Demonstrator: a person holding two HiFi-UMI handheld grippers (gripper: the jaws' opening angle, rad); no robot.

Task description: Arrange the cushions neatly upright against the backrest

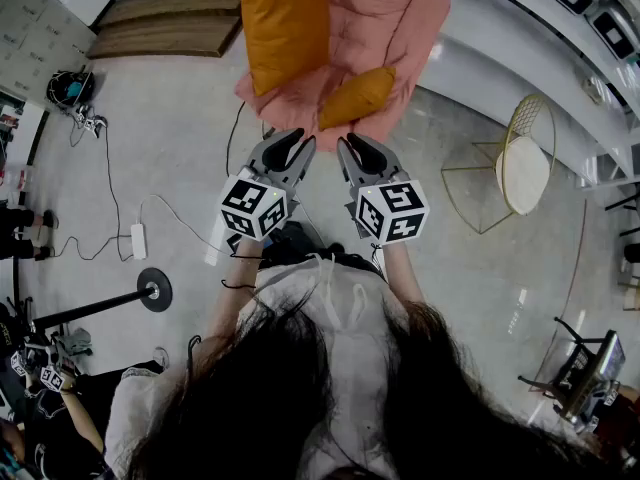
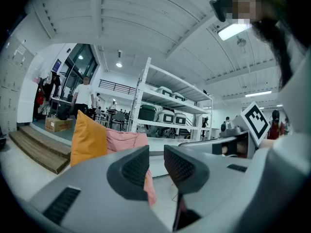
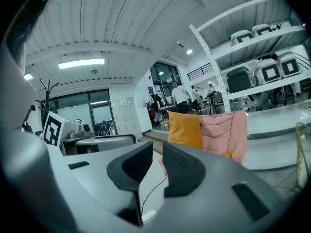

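Note:
A pink sofa chair (image 1: 405, 23) stands ahead of me on the floor. A large orange cushion (image 1: 283, 23) stands upright against its backrest on the left. A smaller orange cushion (image 1: 357, 96) lies tilted on the seat's front. My left gripper (image 1: 297, 146) and right gripper (image 1: 352, 148) hover side by side just short of the seat, touching nothing. Each has its jaws parted by a narrow gap with nothing between. The left gripper view looks past its jaws (image 2: 156, 161) at the big cushion (image 2: 87, 137). The right gripper view (image 3: 158, 160) shows the same cushion (image 3: 185, 129) and chair (image 3: 224, 130).
A gold wire side table with a round white top (image 1: 522, 168) stands to the right of the chair. A white power strip (image 1: 138, 240) and cables lie on the floor at left, near a round stand base (image 1: 155, 289). Wooden steps (image 1: 170, 23) lie beyond.

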